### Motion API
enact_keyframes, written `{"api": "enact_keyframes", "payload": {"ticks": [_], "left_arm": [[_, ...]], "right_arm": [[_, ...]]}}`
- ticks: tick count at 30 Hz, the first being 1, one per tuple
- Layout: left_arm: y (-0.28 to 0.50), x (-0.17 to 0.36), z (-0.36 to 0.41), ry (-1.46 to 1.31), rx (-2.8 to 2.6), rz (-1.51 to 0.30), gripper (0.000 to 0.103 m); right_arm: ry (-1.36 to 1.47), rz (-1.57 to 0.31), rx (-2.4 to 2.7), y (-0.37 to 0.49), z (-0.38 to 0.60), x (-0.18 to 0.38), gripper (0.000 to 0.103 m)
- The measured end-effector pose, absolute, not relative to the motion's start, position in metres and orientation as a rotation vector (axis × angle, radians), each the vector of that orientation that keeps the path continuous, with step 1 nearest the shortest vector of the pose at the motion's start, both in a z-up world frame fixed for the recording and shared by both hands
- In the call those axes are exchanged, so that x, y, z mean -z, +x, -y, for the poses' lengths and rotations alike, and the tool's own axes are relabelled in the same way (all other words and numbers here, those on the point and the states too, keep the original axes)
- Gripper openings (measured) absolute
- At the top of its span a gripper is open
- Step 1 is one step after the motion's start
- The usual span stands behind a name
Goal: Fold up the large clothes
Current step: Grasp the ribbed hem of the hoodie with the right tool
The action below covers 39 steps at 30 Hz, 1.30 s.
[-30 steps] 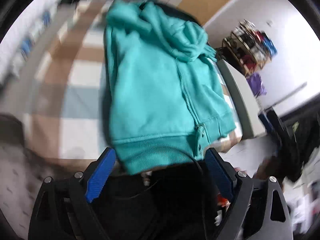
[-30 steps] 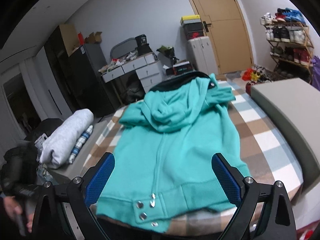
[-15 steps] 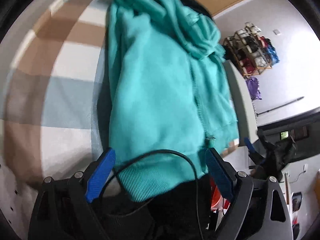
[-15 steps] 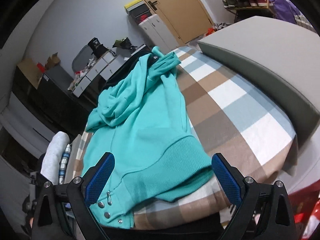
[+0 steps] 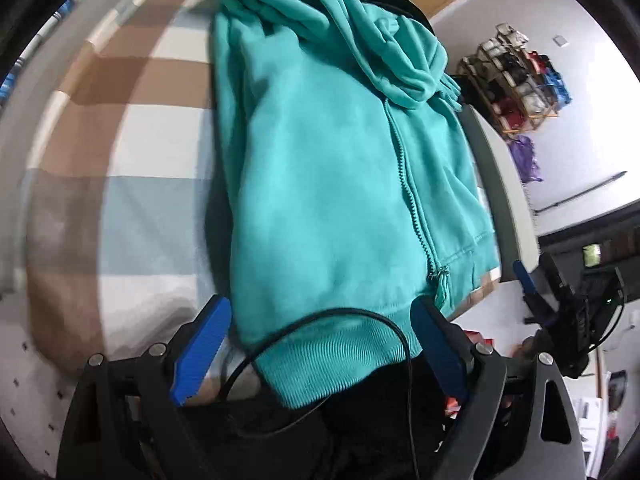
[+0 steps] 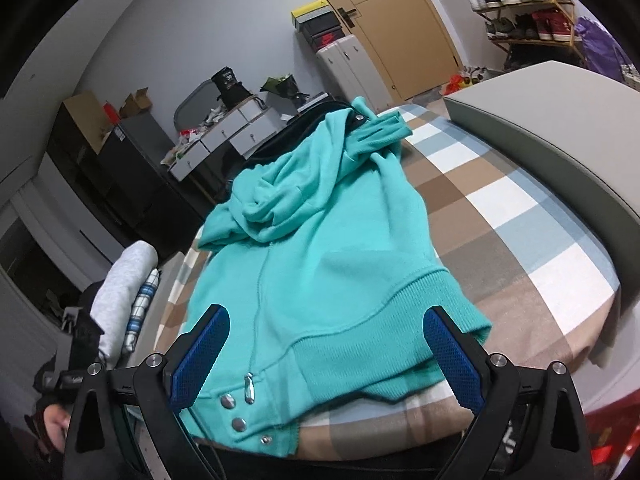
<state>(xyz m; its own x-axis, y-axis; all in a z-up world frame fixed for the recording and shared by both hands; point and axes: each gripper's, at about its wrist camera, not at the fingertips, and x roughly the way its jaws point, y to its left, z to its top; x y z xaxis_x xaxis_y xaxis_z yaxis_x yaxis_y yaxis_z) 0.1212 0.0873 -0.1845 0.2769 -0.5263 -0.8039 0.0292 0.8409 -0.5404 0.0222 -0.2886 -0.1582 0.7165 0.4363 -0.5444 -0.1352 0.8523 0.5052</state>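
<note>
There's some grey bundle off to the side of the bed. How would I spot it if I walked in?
Start at the bed with the brown, white and blue checked cover, where the teal zip-up hooded sweatshirt lies spread. Look past the sweatshirt's zipper side, off the bed's edge: the folded pale grey fleece garment sits there, rolled and plain, beside a blue-checked folded cloth.

Matt, prob. fleece hoodie (image 5: 320, 184)

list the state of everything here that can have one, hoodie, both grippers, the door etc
teal hoodie: zipped up, lying front up on the checked bedcover, sleeves folded in, hood crumpled
left hand-held gripper: open, at the hem, holding nothing
right hand-held gripper: open, over the hem, holding nothing
wooden door: shut
grey garment: folded, at the bed's side
</note>
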Motion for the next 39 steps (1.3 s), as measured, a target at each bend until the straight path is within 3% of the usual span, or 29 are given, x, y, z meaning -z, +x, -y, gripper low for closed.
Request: {"api": "enact_keyframes", "payload": {"ticks": [12, 20, 28, 30, 34, 36, 38, 39], "left_arm": [[0.132, 0.207, -0.091, -0.677, 0.555, -1.307, 0.089], [0.143, 0.188, -0.097, -0.914, 0.847, -1.218, 0.089], [0.144, 0.184, -0.084, -0.882, 0.920, -1.224, 0.092], [0.137, 0.187, -0.085, -0.774, 0.839, -1.283, 0.092], [0.123, 0.189, -0.089, -0.716, 0.832, -1.287, 0.092], [0.126, 0.191, -0.083, -0.708, 0.829, -1.303, 0.092], [0.129, 0.192, -0.081, -0.721, 0.835, -1.300, 0.092], [0.131, 0.190, -0.083, -0.751, 0.850, -1.289, 0.092]], "right_arm": [[0.523, -0.755, -0.229, 0.038, 0.325, 0.177, 0.099], [0.819, -1.041, -0.436, 0.093, 0.362, 0.219, 0.099], [0.925, -1.240, -0.700, 0.119, 0.334, 0.238, 0.100], [0.852, -1.244, -0.658, 0.116, 0.330, 0.236, 0.096], [0.578, -1.215, -0.587, 0.111, 0.307, 0.218, 0.078], [0.578, -1.200, -0.611, 0.113, 0.299, 0.217, 0.068], [0.628, -1.180, -0.650, 0.117, 0.296, 0.217, 0.051], [0.653, -1.163, -0.660, 0.119, 0.296, 0.215, 0.051]]}}
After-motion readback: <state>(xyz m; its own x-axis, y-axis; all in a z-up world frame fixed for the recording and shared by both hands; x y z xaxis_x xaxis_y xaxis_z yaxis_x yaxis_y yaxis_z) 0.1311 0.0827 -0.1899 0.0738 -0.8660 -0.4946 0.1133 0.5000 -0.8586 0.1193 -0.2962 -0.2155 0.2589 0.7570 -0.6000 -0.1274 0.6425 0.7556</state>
